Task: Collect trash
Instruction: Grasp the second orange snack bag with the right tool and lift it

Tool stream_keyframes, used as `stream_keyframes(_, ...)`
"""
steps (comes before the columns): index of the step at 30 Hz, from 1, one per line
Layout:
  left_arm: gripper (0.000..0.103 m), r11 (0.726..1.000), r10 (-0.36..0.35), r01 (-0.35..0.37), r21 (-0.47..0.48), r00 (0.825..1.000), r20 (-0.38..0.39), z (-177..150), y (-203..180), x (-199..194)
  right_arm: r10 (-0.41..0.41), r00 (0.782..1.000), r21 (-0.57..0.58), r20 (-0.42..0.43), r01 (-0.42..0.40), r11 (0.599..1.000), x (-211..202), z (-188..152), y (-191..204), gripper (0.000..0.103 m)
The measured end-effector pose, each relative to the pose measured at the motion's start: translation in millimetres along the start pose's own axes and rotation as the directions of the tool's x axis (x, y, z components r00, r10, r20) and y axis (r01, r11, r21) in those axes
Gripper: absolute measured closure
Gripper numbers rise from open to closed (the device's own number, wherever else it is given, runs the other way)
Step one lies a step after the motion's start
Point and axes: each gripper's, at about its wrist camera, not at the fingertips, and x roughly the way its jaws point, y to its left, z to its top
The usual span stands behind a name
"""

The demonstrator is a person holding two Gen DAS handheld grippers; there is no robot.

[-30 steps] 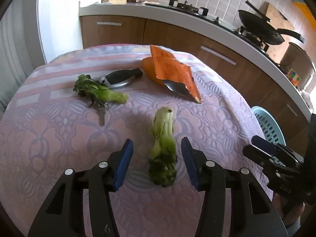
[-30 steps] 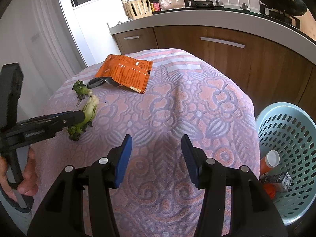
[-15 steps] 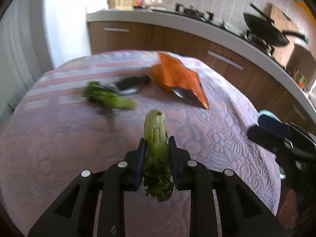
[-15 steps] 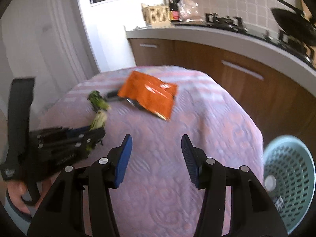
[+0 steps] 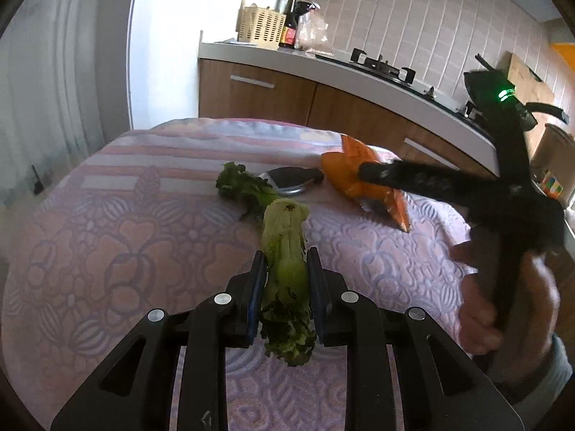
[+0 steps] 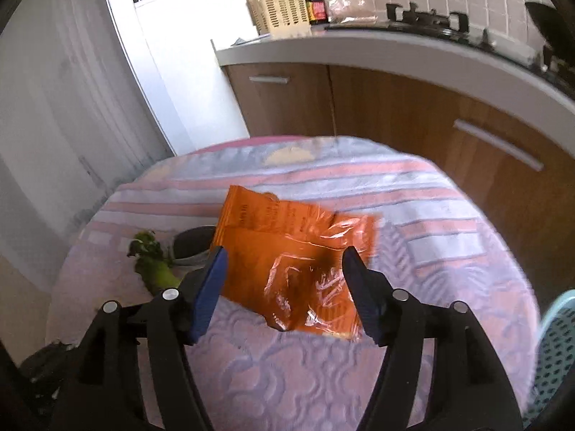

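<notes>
My left gripper [image 5: 285, 265] is shut on a green vegetable stalk [image 5: 285, 251] and holds it above the patterned tablecloth [image 5: 107, 244]. A second vegetable scrap [image 5: 244, 188] lies on the cloth further back; it also shows in the right wrist view [image 6: 154, 265]. An orange snack wrapper [image 6: 294, 262] lies on the table. My right gripper [image 6: 284, 269] is open, its jaws on either side of the wrapper just above it. In the left wrist view the right gripper [image 5: 363, 171] reaches over the wrapper [image 5: 359, 179].
A dark metal dish [image 5: 291, 183] lies between the scrap and the wrapper. A light blue mesh basket [image 6: 553, 352] stands off the table's right side. Kitchen counter [image 5: 359, 75] with stove and cabinets runs behind the table.
My left gripper closed on the near vegetable stalk and lifted it. My right gripper moved forward and left over the table to the orange wrapper, still open.
</notes>
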Motion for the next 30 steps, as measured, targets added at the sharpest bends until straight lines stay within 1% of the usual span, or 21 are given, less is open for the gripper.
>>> stream_keyframes(1,0.081,1.0,0.003,-0.003,0.005,1.0,0.003,0,-1,-1,0.003,1.0,0.011,-0.003,-0.003,1.0,7,-5,-3,0.038)
stream_keyframes(2,0.081,1.0,-0.001,0.001,0.005,1.0,0.004,0,-1,-1,-0.006,1.0,0.021,-0.028,0.007,1.0,13,-6,-4,0.038)
stream_keyframes(3,0.081,1.0,-0.004,0.004,0.004,1.0,0.003,0,-1,0,-0.008,1.0,0.019,-0.024,0.009,1.0,12,-4,-4,0.038)
stream_keyframes(4,0.081,1.0,-0.001,0.001,0.003,1.0,0.001,1,0,0,-0.019,1.0,0.01,-0.003,0.019,1.0,9,-4,-3,0.038)
stream_keyframes(5,0.081,1.0,-0.004,0.004,-0.003,1.0,-0.001,1,2,1,-0.028,1.0,0.004,-0.007,0.028,1.0,10,-5,-2,0.038)
stream_keyframes(6,0.081,1.0,-0.006,0.006,-0.008,1.0,-0.003,1,3,2,-0.033,0.999,-0.005,-0.034,0.033,0.999,14,-5,-1,0.039)
stream_keyframes(8,0.081,1.0,-0.015,0.015,-0.02,1.0,-0.007,1,6,2,-0.049,0.998,-0.014,-0.037,0.048,0.999,15,-6,2,0.053)
stream_keyframes(9,0.081,1.0,-0.018,0.018,-0.023,1.0,-0.006,1,7,3,-0.046,0.998,-0.025,-0.033,0.045,0.999,14,-7,5,0.058)
stream_keyframes(10,0.081,0.999,-0.019,0.019,-0.026,1.0,-0.004,2,7,2,-0.049,0.998,-0.034,-0.028,0.048,0.998,14,-8,7,0.069)
stream_keyframes(11,0.081,0.999,-0.02,0.02,-0.027,1.0,-0.006,2,8,3,-0.043,0.999,-0.044,-0.021,0.042,0.998,12,-9,9,0.077)
stream_keyframes(12,0.081,0.999,-0.021,0.021,-0.027,1.0,-0.008,1,8,3,-0.043,0.999,-0.053,-0.01,0.042,0.998,10,-10,10,0.08)
stream_keyframes(13,0.081,0.999,-0.022,0.022,-0.027,1.0,-0.008,1,8,3,-0.048,0.999,-0.056,0.001,0.048,0.997,7,-11,11,0.086)
stream_keyframes(14,0.081,0.999,-0.023,0.023,-0.025,1.0,-0.006,0,8,2,-0.047,0.999,-0.06,0.013,0.048,0.997,3,-13,11,0.089)
stream_keyframes(17,0.081,1.0,-0.026,0.026,-0.018,1.0,-0.001,0,7,1,-0.026,0.999,-0.049,0.031,0.028,0.998,-12,-19,7,0.096)
stream_keyframes(19,0.081,1.0,-0.025,0.025,-0.013,1.0,0.0,0,6,2,-0.009,0.999,-0.027,0.051,0.01,1.0,-26,-22,0,0.099)
stream_keyframes(22,0.081,1.0,-0.024,0.024,-0.011,1.0,0.0,0,5,2,0.066,0.996,0.019,0.058,-0.067,0.998,-50,-29,-14,0.099)
stream_keyframes(27,0.081,1.0,-0.023,0.023,-0.004,1.0,0.007,0,4,1,0.069,0.994,0.029,0.09,-0.072,0.997,-83,-44,-24,0.099)
stream_keyframes(30,0.081,0.999,-0.026,0.026,0.018,0.999,0.019,0,-1,-1,0.068,0.992,0.033,0.108,-0.072,0.997,-104,-52,-31,0.099)
